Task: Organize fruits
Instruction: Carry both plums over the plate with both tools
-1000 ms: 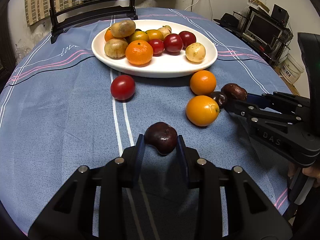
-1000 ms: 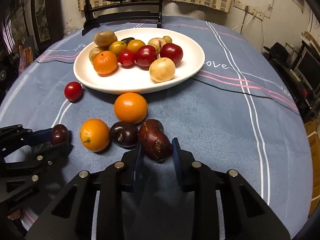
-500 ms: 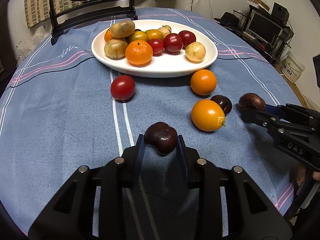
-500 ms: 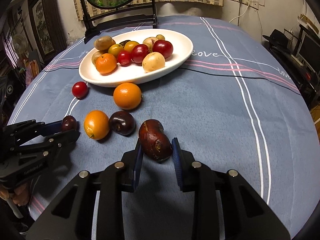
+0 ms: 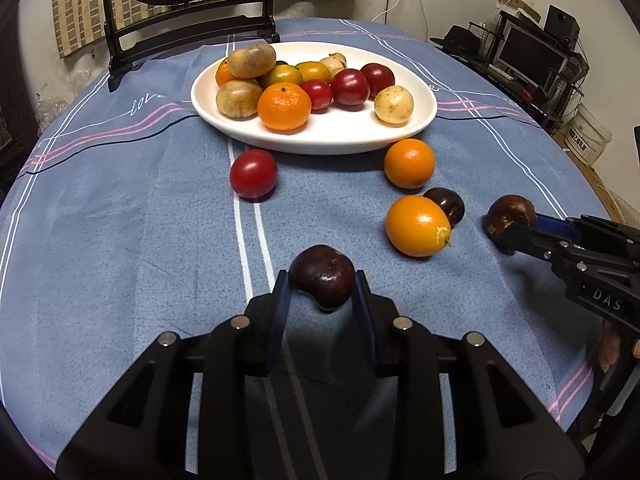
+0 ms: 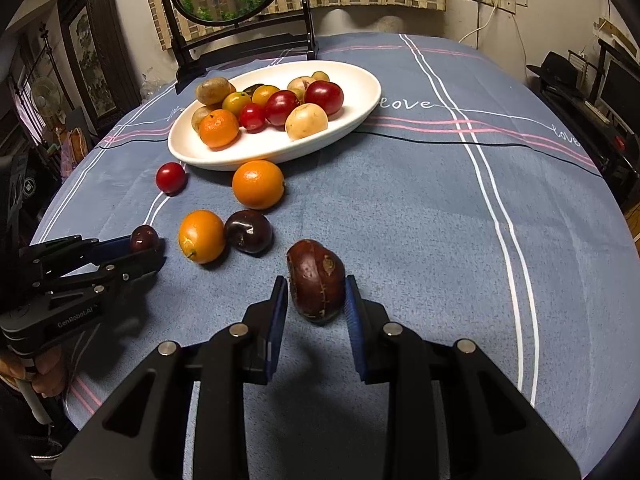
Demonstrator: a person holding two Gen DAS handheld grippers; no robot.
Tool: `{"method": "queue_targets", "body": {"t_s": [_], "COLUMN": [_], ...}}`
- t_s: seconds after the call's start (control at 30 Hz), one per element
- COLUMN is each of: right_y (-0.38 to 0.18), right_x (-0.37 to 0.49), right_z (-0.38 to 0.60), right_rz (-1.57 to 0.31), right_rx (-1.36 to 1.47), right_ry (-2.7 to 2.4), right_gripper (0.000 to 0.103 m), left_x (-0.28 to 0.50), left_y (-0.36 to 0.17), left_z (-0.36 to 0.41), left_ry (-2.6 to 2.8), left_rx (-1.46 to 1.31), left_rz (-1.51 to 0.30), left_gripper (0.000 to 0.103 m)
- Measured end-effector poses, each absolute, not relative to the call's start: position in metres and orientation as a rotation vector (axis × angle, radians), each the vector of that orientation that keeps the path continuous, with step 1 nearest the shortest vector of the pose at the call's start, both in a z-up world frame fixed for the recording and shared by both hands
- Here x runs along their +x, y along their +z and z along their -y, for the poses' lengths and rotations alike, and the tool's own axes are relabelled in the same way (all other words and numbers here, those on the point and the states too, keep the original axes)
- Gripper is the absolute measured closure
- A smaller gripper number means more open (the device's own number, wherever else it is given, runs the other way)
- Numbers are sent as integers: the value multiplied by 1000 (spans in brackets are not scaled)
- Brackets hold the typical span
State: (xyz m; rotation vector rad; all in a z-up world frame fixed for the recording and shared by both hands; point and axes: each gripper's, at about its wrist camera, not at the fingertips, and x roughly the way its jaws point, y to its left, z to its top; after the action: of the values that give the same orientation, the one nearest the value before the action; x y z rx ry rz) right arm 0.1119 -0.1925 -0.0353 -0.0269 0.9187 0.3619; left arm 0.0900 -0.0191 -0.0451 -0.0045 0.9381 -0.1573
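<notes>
My left gripper [image 5: 322, 288] is shut on a dark purple plum [image 5: 323, 275] and holds it above the blue tablecloth; the gripper also shows in the right wrist view [image 6: 146, 246]. My right gripper [image 6: 316, 294] is shut on a dark brown passion fruit [image 6: 317, 280] and holds it just off the cloth; the fruit also shows in the left wrist view [image 5: 511, 213]. A white plate [image 5: 348, 136] at the far middle holds several fruits. Loose on the cloth lie a red tomato [image 5: 253, 173], two oranges [image 5: 409, 163] [image 5: 417, 225] and another dark plum [image 5: 445, 202].
A black stand with a round picture [image 5: 188, 20] sits on the table behind the plate. Shelves with a monitor [image 5: 532, 56] stand off the table's right side. Bare cloth lies left of the tomato and right of the plate [image 6: 460, 200].
My right gripper has lifted the passion fruit away from the orange and the dark plum, drawing back towards me and to the right. My left gripper has kept its plum and hardly moved.
</notes>
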Motion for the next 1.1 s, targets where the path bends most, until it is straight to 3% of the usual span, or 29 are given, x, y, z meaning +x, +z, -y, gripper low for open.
{"method": "queue_targets", "body": {"t_s": [0.67,1.1], "right_y": [-45,-32], "right_x": [130,120], "right_z": [184,197], "right_rz": [-956,-899], "right_rx": [-34,20], "right_ry": [334,348], "right_gripper": [67,71], "left_x": [94,95], "left_y": [-47,-42], "left_z": [20,21], "left_ry": [-153,-152], "left_rx": [-5,-1], "left_rz": [-944,-926], "left_gripper": [70,71]}}
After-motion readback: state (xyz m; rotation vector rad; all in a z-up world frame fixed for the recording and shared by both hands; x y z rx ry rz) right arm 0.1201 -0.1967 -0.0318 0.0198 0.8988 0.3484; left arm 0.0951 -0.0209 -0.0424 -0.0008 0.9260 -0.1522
